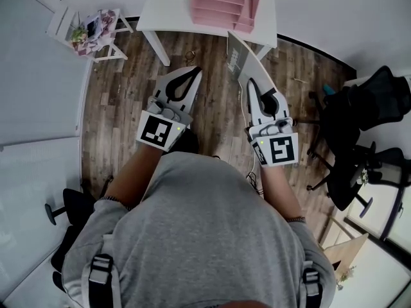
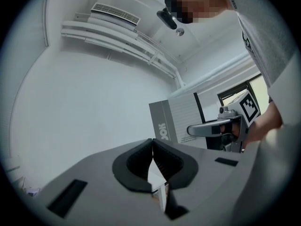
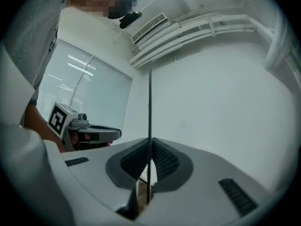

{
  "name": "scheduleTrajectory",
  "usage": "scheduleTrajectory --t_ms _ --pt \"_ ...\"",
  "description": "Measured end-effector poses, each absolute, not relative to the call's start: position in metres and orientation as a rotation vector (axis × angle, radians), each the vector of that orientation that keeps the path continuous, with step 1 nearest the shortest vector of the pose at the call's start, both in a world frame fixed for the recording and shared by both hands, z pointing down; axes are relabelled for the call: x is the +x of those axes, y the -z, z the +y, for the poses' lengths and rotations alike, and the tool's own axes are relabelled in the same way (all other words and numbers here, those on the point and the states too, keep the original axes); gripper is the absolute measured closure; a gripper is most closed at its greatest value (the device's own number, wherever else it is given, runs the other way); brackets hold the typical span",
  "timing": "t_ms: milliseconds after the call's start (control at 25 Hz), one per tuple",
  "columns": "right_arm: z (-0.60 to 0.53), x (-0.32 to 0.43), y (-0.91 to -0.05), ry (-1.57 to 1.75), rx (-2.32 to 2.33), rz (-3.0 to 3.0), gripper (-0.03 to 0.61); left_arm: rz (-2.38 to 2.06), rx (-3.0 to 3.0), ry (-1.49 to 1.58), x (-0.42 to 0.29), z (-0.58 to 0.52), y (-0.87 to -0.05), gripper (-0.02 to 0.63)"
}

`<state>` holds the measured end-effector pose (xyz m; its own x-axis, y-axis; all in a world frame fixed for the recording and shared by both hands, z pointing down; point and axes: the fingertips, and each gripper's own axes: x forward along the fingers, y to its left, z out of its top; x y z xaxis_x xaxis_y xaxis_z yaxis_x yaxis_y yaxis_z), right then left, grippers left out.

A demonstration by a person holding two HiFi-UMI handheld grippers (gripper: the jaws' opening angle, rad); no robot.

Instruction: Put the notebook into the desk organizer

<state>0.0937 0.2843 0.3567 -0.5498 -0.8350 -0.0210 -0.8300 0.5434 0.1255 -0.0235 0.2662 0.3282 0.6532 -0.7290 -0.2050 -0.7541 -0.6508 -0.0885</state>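
Seen from above, a person (image 1: pixel 205 236) stands on a wood floor (image 1: pixel 122 101). The right gripper (image 1: pixel 252 83) pinches a thin grey notebook (image 1: pixel 239 56) by its edge, held upright at twelve o'clock. The left gripper (image 1: pixel 194 72) is closed and empty (jaw tips meeting). The pink desk organizer (image 1: pixel 221 5) sits on a white table (image 1: pixel 164 11), further toward twelve. Best approach: hold the notebook vertical, line it up with a slot, and lower it before letting go.

Grey notebook (image 1: pixel 236 58) upright, mid-air — pink organizer (image 1: pixel 221 5) beyond

The desk organizer (image 1: pixel 221 5), at twelve o'clock, runs off the top edge; lettering on the notebook (image 2: pixel 181 119) is partly hidden.
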Motion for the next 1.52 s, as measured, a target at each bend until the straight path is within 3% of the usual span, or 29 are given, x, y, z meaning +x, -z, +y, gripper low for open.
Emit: scheduleTrajectory --t_ms 920,1520 --pt "0.11 0.003 -0.356 0.113 1.576 -2.604 0.561 1.033 -2.813 -0.216 -0.099 0.081 -0.331 0.594" --pt "0.0 0.054 -0.364 0.096 1.527 -2.665 0.561 1.099 -2.782 -0.174 -0.049 -0.021 -0.337 0.592"
